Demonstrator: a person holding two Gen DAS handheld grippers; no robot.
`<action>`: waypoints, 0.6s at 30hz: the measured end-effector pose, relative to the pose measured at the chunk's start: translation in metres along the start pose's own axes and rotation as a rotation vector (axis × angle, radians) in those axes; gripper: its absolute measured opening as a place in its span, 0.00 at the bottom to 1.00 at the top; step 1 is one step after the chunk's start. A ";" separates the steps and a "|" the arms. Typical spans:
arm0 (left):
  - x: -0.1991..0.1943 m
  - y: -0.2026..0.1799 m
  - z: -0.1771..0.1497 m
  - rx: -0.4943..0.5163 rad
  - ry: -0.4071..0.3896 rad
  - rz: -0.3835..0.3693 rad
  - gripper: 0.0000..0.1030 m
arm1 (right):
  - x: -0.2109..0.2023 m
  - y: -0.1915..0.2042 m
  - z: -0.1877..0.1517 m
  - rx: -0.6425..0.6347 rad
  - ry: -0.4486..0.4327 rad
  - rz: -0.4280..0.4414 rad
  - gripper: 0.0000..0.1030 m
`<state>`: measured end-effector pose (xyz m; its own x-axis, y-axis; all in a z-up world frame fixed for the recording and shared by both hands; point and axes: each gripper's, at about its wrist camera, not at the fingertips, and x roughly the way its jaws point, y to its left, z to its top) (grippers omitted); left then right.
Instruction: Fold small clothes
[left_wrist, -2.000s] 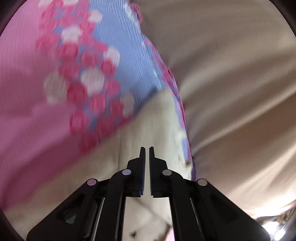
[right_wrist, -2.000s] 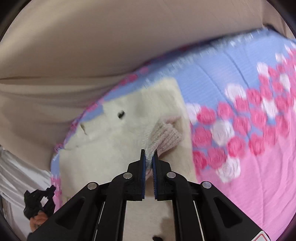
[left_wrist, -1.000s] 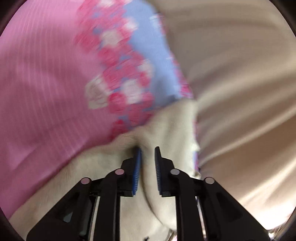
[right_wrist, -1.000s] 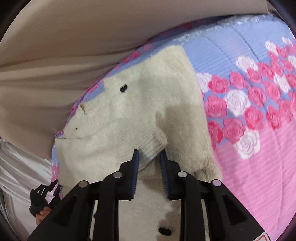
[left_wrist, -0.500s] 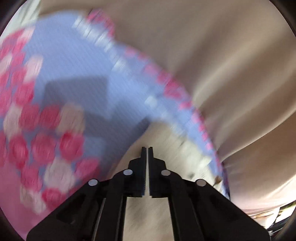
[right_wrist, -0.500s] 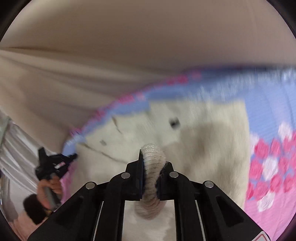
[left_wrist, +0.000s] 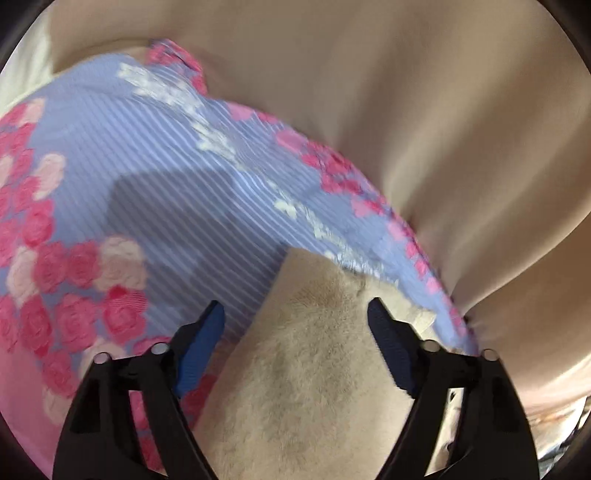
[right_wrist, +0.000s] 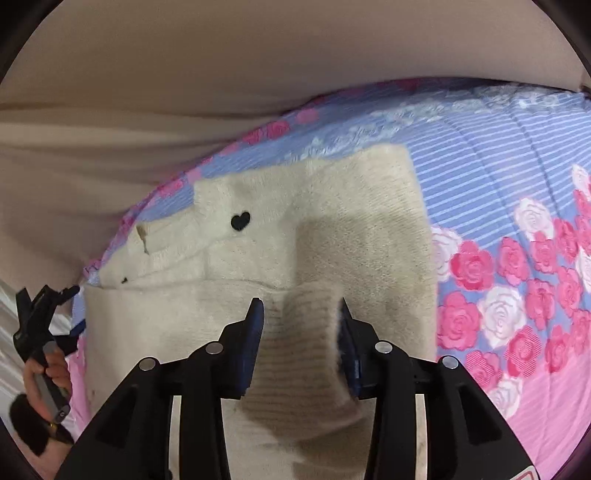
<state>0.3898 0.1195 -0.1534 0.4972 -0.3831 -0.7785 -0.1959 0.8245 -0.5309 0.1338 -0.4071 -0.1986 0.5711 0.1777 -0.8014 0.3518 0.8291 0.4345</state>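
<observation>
A small cream fleece garment (right_wrist: 295, 229) with black heart buttons lies folded on a pink and blue rose bedspread (right_wrist: 517, 295). Its ribbed cuff (right_wrist: 299, 343) lies between the open fingers of my right gripper (right_wrist: 300, 314), which is just above it. In the left wrist view the garment's corner (left_wrist: 306, 354) lies between the wide-open fingers of my left gripper (left_wrist: 295, 317). The left gripper also shows in the right wrist view (right_wrist: 40, 321), held by a hand at the garment's left edge.
A beige curtain or sheet (right_wrist: 184, 92) hangs close behind the bed's far edge; it fills the right side of the left wrist view (left_wrist: 443, 129). The bedspread (left_wrist: 129, 206) stretches to the left of the garment.
Both grippers were shut on the garment half a second ago and have opened, letting go of it. The sleeve cuff now lies flat on the folded garment.
</observation>
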 end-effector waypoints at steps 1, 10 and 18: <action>0.009 0.000 -0.002 0.018 0.027 -0.006 0.28 | -0.003 0.005 0.001 -0.020 -0.013 0.002 0.10; 0.018 0.004 0.003 0.021 -0.031 0.084 0.17 | -0.009 -0.012 0.016 -0.017 -0.070 -0.091 0.19; -0.067 0.048 -0.032 0.014 -0.078 0.004 0.49 | -0.092 -0.049 -0.073 0.139 -0.142 -0.044 0.40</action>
<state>0.3200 0.1720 -0.1372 0.5606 -0.3465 -0.7521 -0.1869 0.8319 -0.5226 0.0101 -0.4257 -0.1763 0.6480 0.0584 -0.7594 0.4723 0.7513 0.4608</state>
